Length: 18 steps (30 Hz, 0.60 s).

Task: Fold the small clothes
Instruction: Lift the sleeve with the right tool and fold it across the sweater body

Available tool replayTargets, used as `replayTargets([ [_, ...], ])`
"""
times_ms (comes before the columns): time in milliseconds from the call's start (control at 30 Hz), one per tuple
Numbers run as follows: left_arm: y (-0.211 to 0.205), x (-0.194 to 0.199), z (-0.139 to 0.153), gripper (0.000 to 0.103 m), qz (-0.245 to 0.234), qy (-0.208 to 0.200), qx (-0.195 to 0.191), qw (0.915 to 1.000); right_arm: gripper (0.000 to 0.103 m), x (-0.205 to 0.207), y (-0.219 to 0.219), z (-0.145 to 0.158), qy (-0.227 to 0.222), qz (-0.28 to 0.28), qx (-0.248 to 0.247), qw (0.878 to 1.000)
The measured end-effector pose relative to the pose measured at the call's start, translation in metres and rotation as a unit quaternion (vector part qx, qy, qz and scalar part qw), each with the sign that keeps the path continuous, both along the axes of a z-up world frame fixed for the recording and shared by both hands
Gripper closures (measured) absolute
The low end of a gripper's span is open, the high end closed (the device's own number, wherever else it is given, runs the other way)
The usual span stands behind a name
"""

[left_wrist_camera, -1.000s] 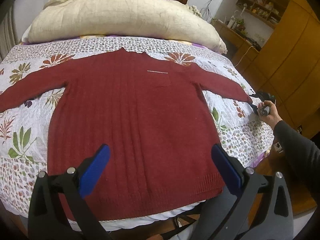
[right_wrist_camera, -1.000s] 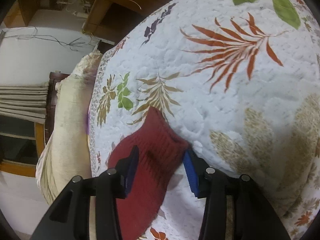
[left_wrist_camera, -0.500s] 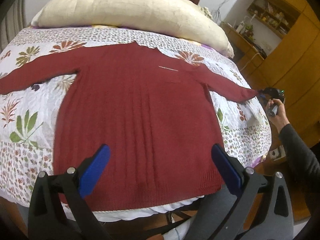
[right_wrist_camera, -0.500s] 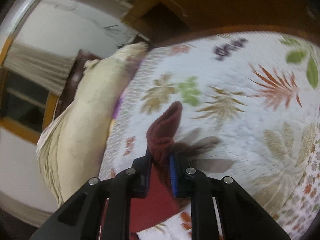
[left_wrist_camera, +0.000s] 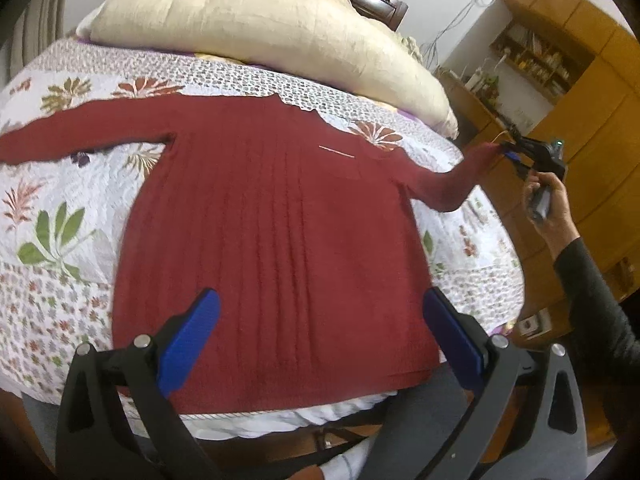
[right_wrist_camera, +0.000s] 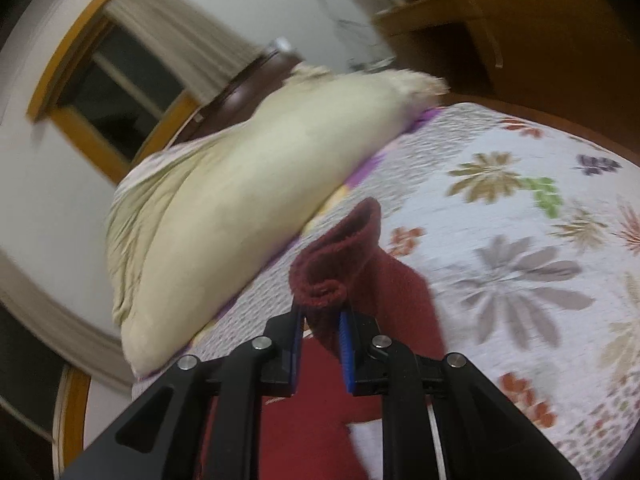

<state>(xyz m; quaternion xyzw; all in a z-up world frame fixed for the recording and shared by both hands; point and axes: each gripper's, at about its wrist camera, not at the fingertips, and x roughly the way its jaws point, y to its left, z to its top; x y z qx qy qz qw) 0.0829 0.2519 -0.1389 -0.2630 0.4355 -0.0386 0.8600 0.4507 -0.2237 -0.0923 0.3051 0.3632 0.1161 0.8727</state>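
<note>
A dark red knit sweater (left_wrist_camera: 272,232) lies flat on the flowered quilt (left_wrist_camera: 52,220), hem toward me, its left sleeve (left_wrist_camera: 72,136) stretched out on the bed. My left gripper (left_wrist_camera: 320,332) hovers open above the hem with nothing between its blue pads. At the right, my right gripper (left_wrist_camera: 510,154) is shut on the cuff of the right sleeve (left_wrist_camera: 452,188) and holds it lifted off the bed. In the right wrist view the right gripper (right_wrist_camera: 320,332) pinches the curled cuff (right_wrist_camera: 332,272), and the sleeve hangs down behind it.
A big cream duvet (left_wrist_camera: 260,28) is heaped along the head of the bed, also seen as a cream duvet (right_wrist_camera: 240,184). Wooden cabinets and shelves (left_wrist_camera: 592,92) stand to the right. A hand and dark sleeve (left_wrist_camera: 580,264) hold the right gripper beside the bed edge.
The right gripper closed on the sleeve cuff and raised it off the quilt, swinging toward the duvet. The left gripper stayed open and drifted a little to the right over the hem.
</note>
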Motion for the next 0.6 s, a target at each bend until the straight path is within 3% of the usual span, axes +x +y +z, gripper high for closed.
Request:
replayTargets([
  [100, 0.01, -0.003, -0.004, 0.003, 0.004, 0.0, -0.041, 0.9991, 0.087, -0.002, 0.048, 0.007, -0.003, 0.037, -0.017, 0.999],
  [300, 0.025, -0.006, -0.002, 0.003, 0.03, -0.018, -0.025, 0.9991, 0.087, -0.005, 0.151, -0.004, -0.003, 0.114, -0.076, 0.991],
  [400, 0.037, 0.0, -0.006, 0.003, 0.049, -0.016, -0.033, 0.9981, 0.087, -0.01, 0.2, -0.024, 0.004, 0.147, -0.122, 0.982],
  [600, 0.052, 0.022, -0.015, 0.003, 0.06, -0.017, -0.057, 0.9964, 0.087, -0.019, 0.291, -0.108, 0.043, 0.212, -0.204, 0.955],
])
